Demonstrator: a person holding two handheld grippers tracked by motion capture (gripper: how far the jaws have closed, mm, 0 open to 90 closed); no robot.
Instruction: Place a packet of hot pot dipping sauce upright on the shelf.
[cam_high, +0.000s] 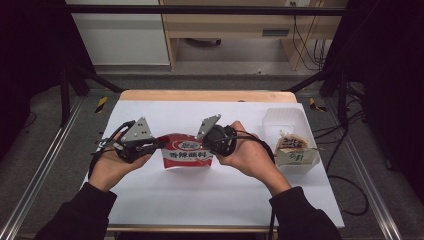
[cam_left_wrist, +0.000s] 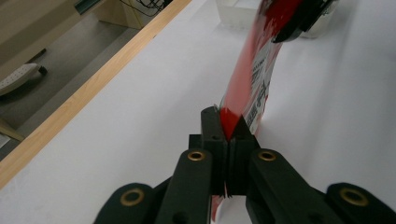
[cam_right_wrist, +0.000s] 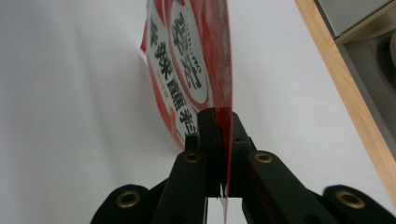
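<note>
Over the white table (cam_high: 200, 200), left to right: left gripper (cam_high: 159, 143) clamped tight on the left edge of a red sachet (cam_high: 187, 151), pads pinching the foil in the left gripper view (cam_left_wrist: 227, 125). Sachet hangs upright between the two tools, its lower edge at or just over the table top; cannot tell if it touches. Right gripper (cam_high: 212, 146) closed flat on the sachet's right edge (cam_right_wrist: 223, 122). Farther right, clear plastic tub (cam_high: 285, 120) with packets inside, well apart from the sachet.

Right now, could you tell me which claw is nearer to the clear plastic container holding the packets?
Right. The right claw grips the red packet's edge on the side toward the clear container; the left claw grips the packet's far edge.
</note>
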